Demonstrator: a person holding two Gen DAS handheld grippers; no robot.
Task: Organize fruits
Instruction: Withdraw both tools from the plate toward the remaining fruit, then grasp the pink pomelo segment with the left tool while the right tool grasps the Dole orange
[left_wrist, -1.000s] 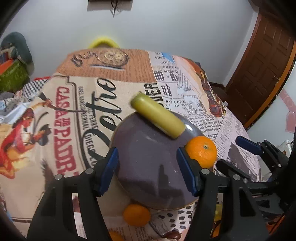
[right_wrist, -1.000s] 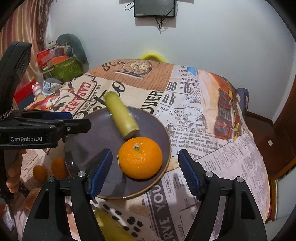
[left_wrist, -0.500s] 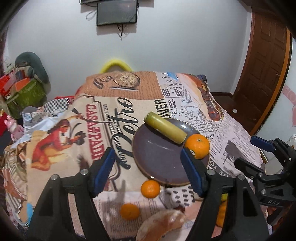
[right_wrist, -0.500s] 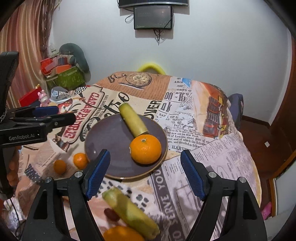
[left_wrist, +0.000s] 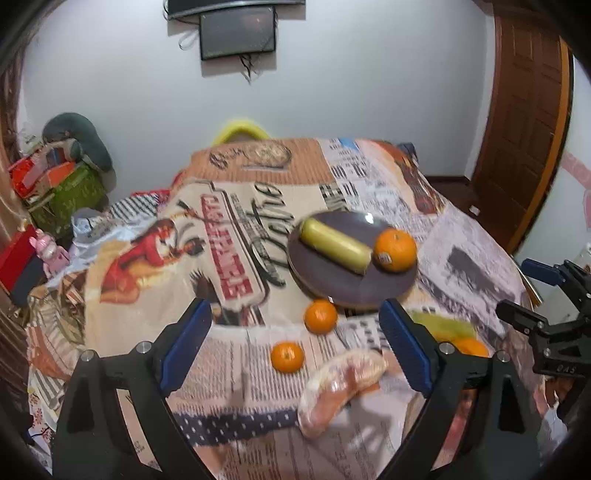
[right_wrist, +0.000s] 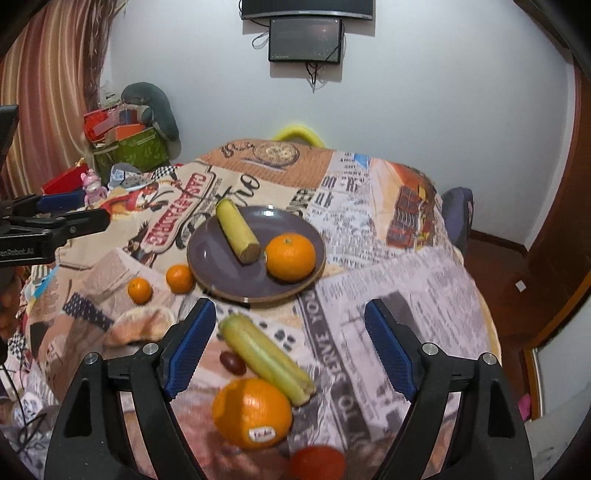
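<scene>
Both tongs, left (left_wrist: 295, 347) and right (right_wrist: 290, 345), just spread and empty; plate (right_wrist: 221, 273) holds orange (right_wrist: 290, 256), loose fruit near counter (right_wrist: 406, 295) edge may roll if nudged.

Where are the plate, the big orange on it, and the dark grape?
plate (right_wrist: 218, 266), right wrist view, bare purple surface on its near left.
big orange (right_wrist: 290, 256), right wrist view, middle of its peel.
dark grape (right_wrist: 232, 362), right wrist view, middle of its skin.

Orange (right_wrist: 290, 256) and yellow corn piece (right_wrist: 237, 229) on purple plate (right_wrist: 221, 266); two mandarins (right_wrist: 179, 278) beside plate.
</scene>
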